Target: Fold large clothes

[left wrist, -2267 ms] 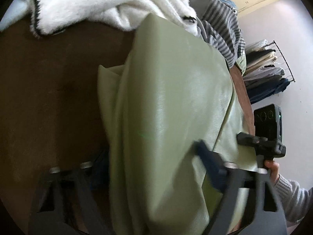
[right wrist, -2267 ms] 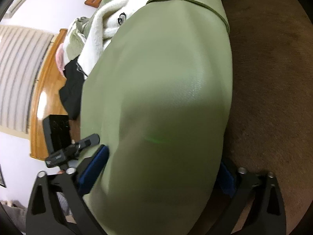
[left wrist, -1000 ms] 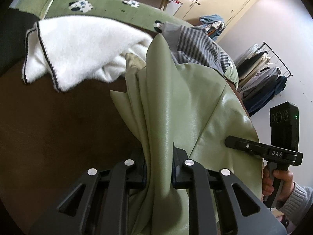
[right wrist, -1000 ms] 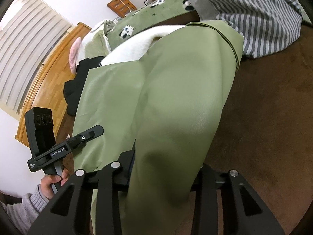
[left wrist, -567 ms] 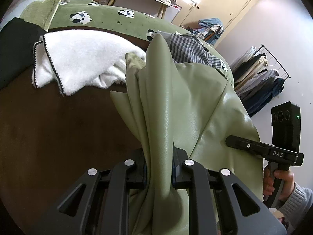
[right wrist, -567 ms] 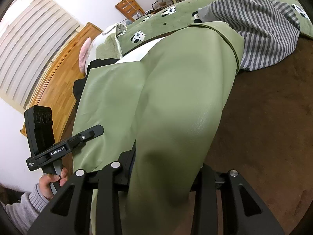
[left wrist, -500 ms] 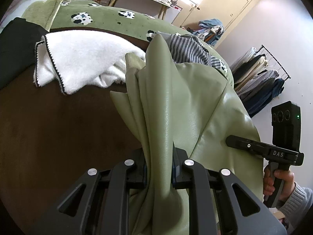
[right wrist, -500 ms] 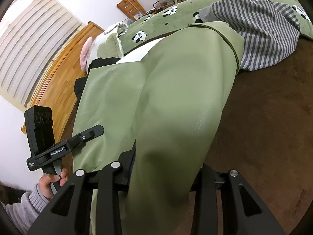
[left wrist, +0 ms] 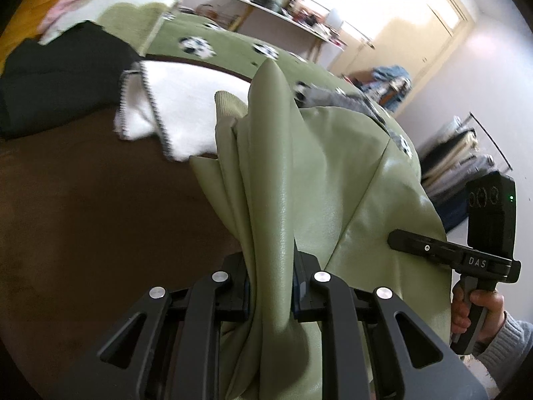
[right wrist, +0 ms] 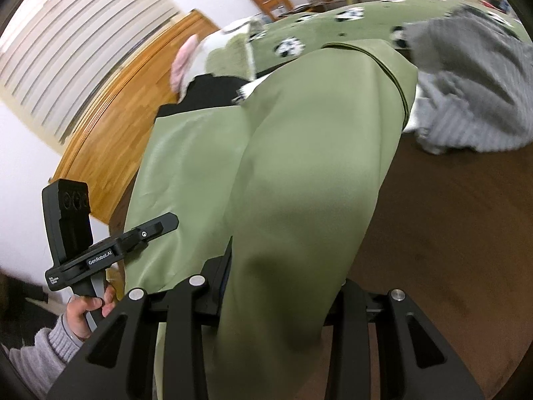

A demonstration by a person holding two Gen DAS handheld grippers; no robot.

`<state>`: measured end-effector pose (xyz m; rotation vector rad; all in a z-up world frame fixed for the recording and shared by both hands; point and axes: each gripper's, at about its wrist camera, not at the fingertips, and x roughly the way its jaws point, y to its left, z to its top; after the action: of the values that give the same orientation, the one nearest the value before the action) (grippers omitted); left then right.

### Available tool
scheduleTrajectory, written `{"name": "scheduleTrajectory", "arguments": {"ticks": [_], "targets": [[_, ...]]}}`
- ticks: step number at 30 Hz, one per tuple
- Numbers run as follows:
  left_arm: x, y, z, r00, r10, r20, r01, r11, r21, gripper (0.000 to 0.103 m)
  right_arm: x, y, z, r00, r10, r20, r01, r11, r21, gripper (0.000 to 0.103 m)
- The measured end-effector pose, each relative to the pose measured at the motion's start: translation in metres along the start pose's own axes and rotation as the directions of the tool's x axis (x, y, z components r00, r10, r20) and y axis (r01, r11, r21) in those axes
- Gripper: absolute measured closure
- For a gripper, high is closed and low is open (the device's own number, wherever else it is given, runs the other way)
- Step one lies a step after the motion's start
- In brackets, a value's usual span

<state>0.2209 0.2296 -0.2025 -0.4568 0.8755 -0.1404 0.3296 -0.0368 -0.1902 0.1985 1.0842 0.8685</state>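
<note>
A pale green leather-like garment (left wrist: 319, 180) hangs in folds between both grippers, lifted above a dark brown bed cover (left wrist: 83, 200). My left gripper (left wrist: 269, 280) is shut on a bunched edge of it. My right gripper (right wrist: 279, 286) is shut on the garment's (right wrist: 299, 153) other side, its fingertips hidden under the fabric. Each gripper shows in the other's view, the right gripper (left wrist: 466, 253) held at the right and the left gripper (right wrist: 110, 250) held at the left, hand on the handle.
A white fluffy garment (left wrist: 186, 106), a black garment (left wrist: 60, 73) and a grey striped garment (right wrist: 466, 93) lie further back on the bed. A green panda-print blanket (left wrist: 226, 50) is behind them. A clothes rack (left wrist: 466, 153) stands at the right wall, a wooden headboard (right wrist: 126, 106) at the left.
Both grippers closed on the garment about two seconds ago. Since half a second ago both have risen and tilted up, lifting the garment; more of the room shows.
</note>
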Motion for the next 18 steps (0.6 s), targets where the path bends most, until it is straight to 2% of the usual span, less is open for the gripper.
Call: {"name": "scheduleTrajectory", "arguments": {"ticks": [6, 13, 18], "targets": [[-0.04, 0.077, 0.007, 0.998, 0.062, 0.022, -0.061, 0.997, -0.043, 0.084, 0.069, 0.07, 0.021, 0.998, 0.04, -0.042, -0.043, 0.997, -0.063, 0.069], [-0.094, 0.183, 0.012, 0.987, 0.152, 0.06, -0.146, 0.984, -0.107, 0.084, 0.177, 0.17, 0.045, 0.988, 0.114, -0.105, -0.126, 0.985, -0.118, 0.069], [-0.133, 0.263, 0.0, 0.962, 0.26, 0.078, -0.246, 0.957, -0.154, 0.084, 0.263, 0.234, 0.055, 0.967, 0.177, -0.181, -0.207, 0.964, -0.165, 0.069]]}}
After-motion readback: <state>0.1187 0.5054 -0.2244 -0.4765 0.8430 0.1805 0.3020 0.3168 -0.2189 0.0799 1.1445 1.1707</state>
